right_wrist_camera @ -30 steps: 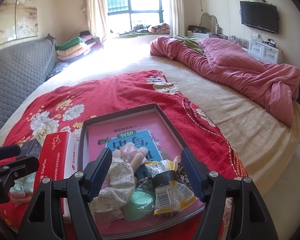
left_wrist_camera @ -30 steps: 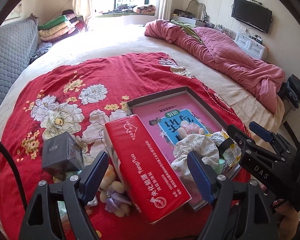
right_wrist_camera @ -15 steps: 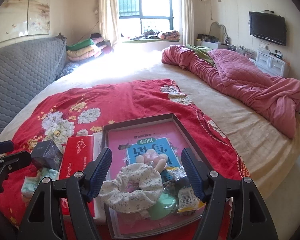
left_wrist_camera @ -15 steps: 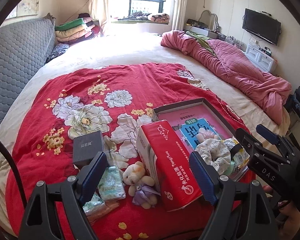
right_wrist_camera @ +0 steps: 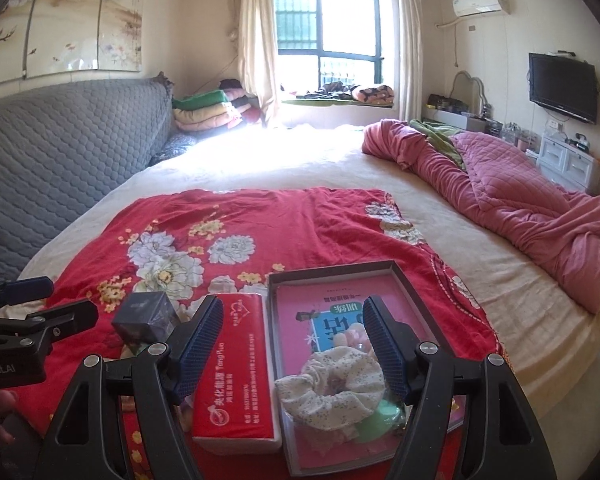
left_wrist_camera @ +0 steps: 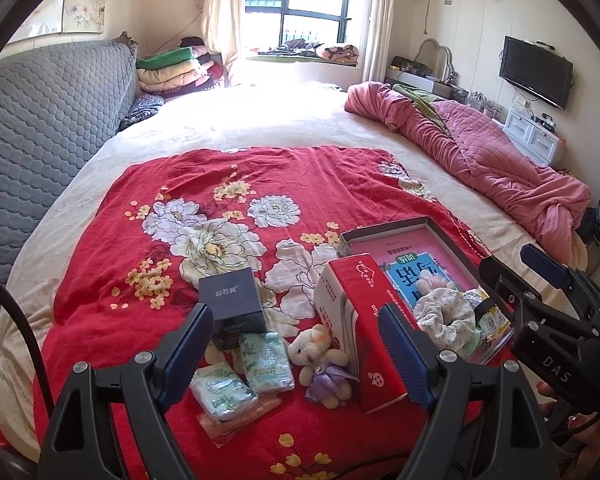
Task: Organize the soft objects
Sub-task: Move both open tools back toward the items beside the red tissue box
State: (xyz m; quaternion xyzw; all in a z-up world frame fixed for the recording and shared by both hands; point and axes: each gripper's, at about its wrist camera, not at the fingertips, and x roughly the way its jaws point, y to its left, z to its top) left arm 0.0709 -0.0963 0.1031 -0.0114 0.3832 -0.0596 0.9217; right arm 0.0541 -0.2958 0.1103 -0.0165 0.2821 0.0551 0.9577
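A shallow grey box with a pink book in it lies on the red floral blanket. It holds a floral scrunchie, a green round item and a snack packet. A red tissue pack lies left of the box. A small teddy and two green tissue packets lie between the fingers of my open, empty left gripper. My right gripper is open and empty above the box and tissue pack.
A dark cube box sits left of the tissue pack. A pink quilt is bunched at the right. A grey padded headboard runs along the left. The bed edge falls away at the right.
Both grippers have pulled back and up from the box and tissue pack, so more of the bed shows. The teddy and tissue packets came into the left view. Both stay open.
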